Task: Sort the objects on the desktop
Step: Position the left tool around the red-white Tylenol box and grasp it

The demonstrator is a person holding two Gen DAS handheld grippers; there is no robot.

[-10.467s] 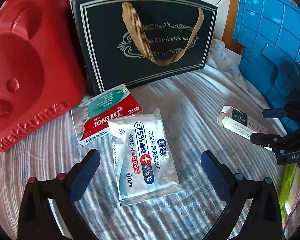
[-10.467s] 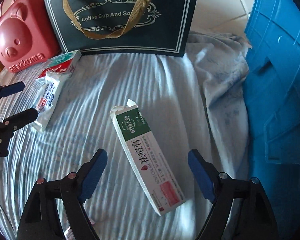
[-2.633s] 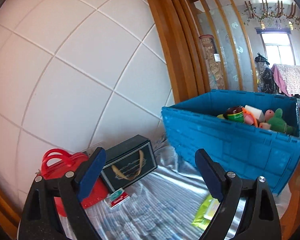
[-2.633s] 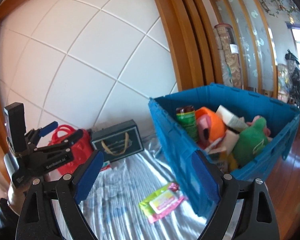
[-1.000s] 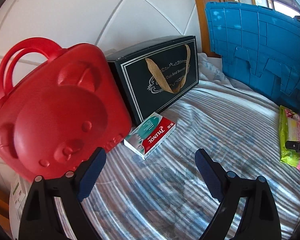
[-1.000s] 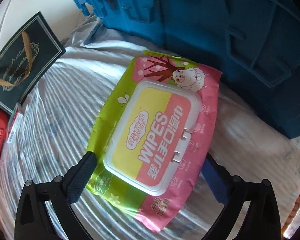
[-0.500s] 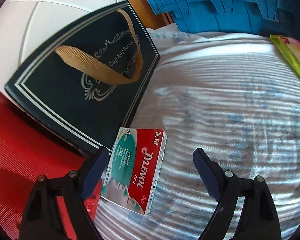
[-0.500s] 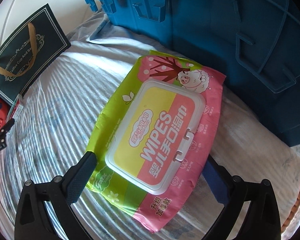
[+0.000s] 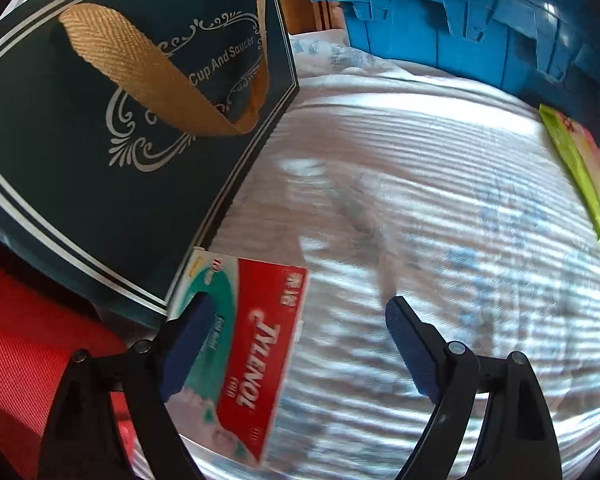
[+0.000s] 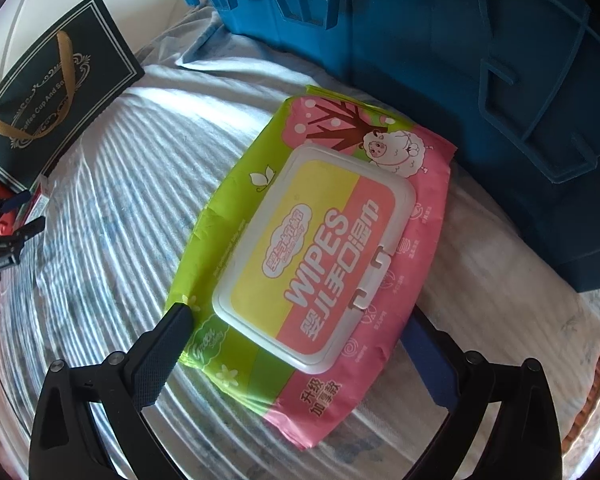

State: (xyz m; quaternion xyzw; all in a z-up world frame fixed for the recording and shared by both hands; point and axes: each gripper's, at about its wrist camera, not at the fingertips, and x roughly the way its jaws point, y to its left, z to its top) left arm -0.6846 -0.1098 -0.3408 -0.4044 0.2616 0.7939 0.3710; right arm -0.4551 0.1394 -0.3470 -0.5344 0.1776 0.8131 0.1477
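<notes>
A red and teal Tylenol box (image 9: 244, 344) lies on the striped cloth by the dark gift bag. My left gripper (image 9: 296, 344) is open right over it; the left finger covers the box's left side and the right finger is over bare cloth. A green and pink wipes pack (image 10: 319, 256) lies flat next to the blue crate (image 10: 459, 60). My right gripper (image 10: 300, 352) is open with its jaws on either side of the pack's near end. The left gripper also shows small at the left edge of the right wrist view (image 10: 4, 232).
A dark green gift bag (image 9: 112, 128) with a gold ribbon handle stands behind the Tylenol box. A red bear-shaped case (image 9: 32, 352) is at the lower left. The blue crate (image 9: 459, 20) stands at the back right. The wipes pack edge (image 9: 575, 168) shows at the right.
My left gripper has moved down and closer to the Tylenol box, which now lies between its jaws. My right gripper has moved in slightly around the wipes pack.
</notes>
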